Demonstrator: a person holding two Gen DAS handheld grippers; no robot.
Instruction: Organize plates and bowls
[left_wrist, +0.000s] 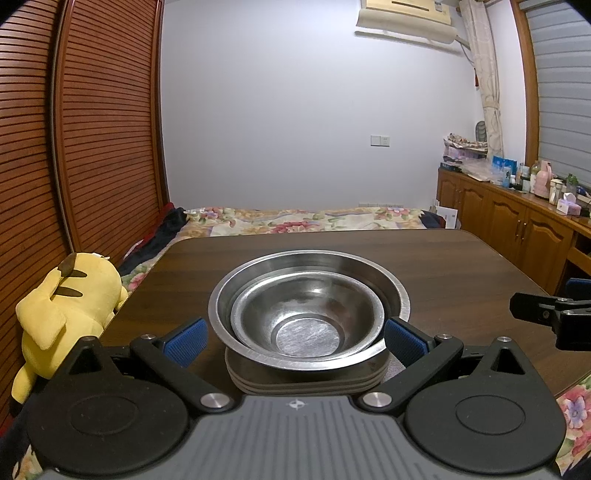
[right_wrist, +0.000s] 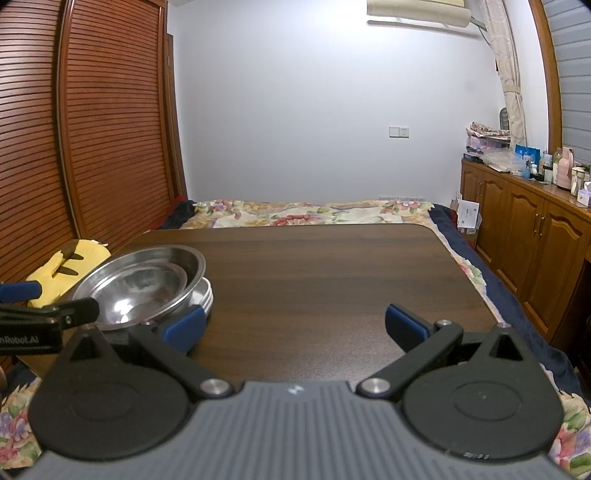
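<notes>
Two steel bowls are nested, the small bowl inside the large bowl. They sit on a stack of plates on the dark wooden table. My left gripper is open, its blue pads on either side of the stack's near edge, not touching. In the right wrist view the bowls and plates stand at the left. My right gripper is open and empty over bare table, to the right of the stack.
A yellow plush toy lies off the table's left edge. A bed with a floral cover is behind the table. Wooden cabinets with bottles line the right wall. Slatted wardrobe doors stand at the left.
</notes>
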